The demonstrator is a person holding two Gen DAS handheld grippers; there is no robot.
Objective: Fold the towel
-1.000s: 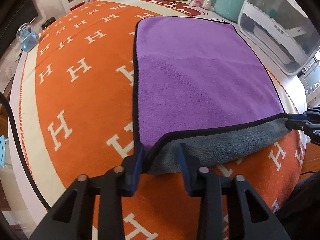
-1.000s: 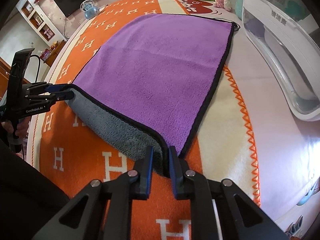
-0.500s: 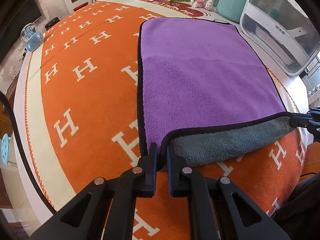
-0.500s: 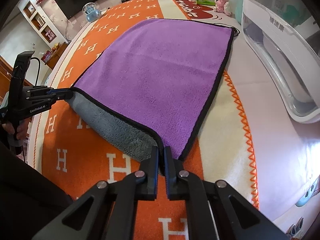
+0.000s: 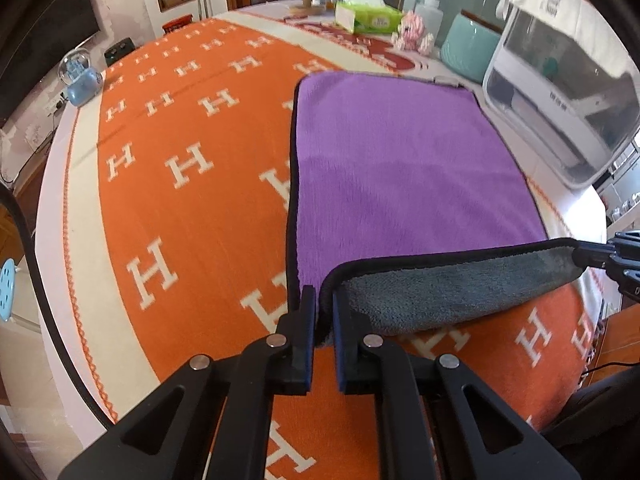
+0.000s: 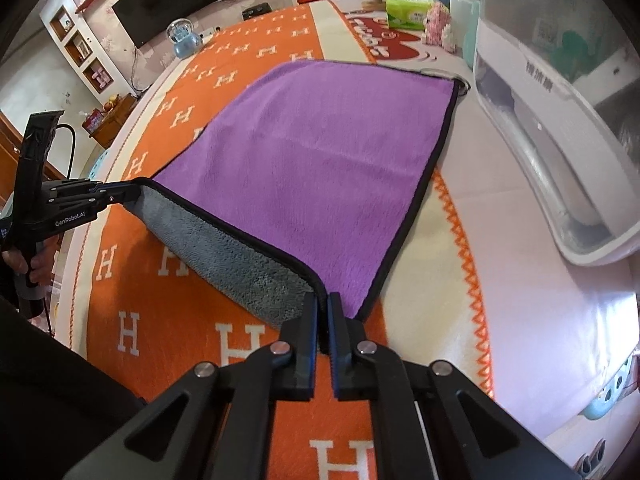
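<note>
A purple towel [image 5: 404,168] with a grey underside and black trim lies spread on the orange H-patterned cloth; it also shows in the right wrist view [image 6: 320,168]. Its near edge is lifted and curls back, grey side showing. My left gripper [image 5: 324,304] is shut on the near left corner. My right gripper [image 6: 323,304] is shut on the near right corner. Each gripper shows in the other's view, the right gripper [image 5: 600,258] at the far right and the left gripper [image 6: 120,194] at the left.
A large clear plastic container [image 5: 560,92] stands right of the towel. A teal bowl [image 5: 468,54], a pink toy [image 5: 412,34], a tissue pack [image 5: 368,18] and a squeeze bottle [image 5: 430,14] sit at the back. A blue globe [image 5: 78,76] is far left.
The left gripper closed on the near left corner. Both grippers have lifted the towel's near edge higher, so more grey underside shows.
</note>
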